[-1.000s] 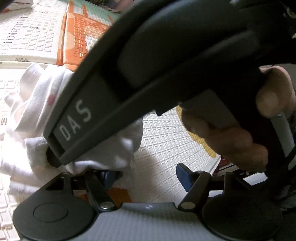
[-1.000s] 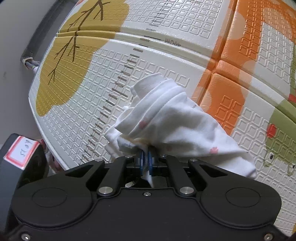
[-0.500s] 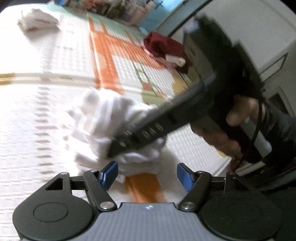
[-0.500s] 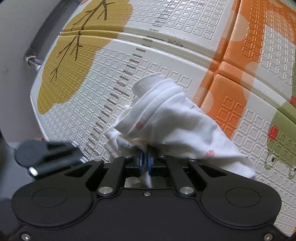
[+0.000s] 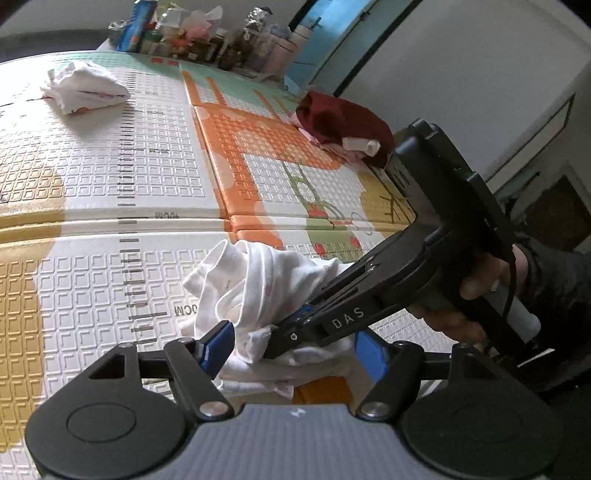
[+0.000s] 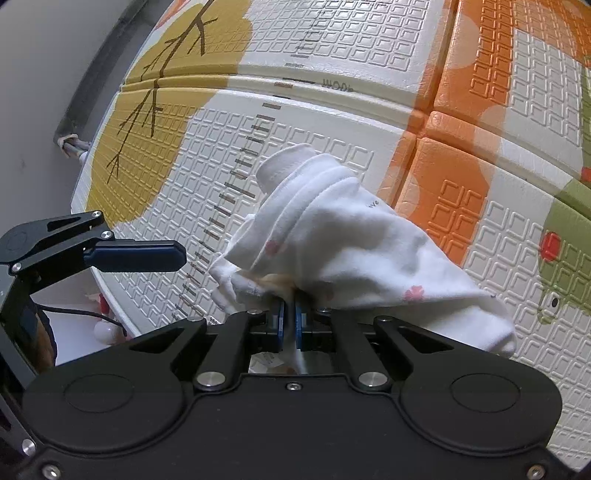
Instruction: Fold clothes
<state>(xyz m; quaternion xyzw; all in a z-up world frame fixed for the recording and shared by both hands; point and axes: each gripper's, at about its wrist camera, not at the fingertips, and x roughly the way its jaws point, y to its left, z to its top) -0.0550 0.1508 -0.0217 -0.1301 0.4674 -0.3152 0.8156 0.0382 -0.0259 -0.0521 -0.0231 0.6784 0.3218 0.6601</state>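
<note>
A bunched white garment with small pink flowers [image 6: 347,236] lies on the patterned foam mat [image 6: 332,55]. My right gripper [image 6: 290,321] is shut on its near edge. In the left wrist view the same garment [image 5: 258,291] sits between the blue fingers of my open left gripper [image 5: 295,350], which holds nothing. The right gripper [image 5: 291,332] reaches in from the right, pinching the cloth. One left finger [image 6: 136,254] shows at the left of the right wrist view, apart from the cloth.
A second white garment [image 5: 83,86] lies at the mat's far left. A dark red pile of clothes [image 5: 343,125] sits at the far right edge. Bottles and clutter [image 5: 207,33] line the back. The mat's edge [image 6: 107,122] meets a wall at left.
My left gripper has pulled back and tilted up, so more of the mat shows and the garment now sits between its open fingers. The right gripper has stayed shut on the cloth.
</note>
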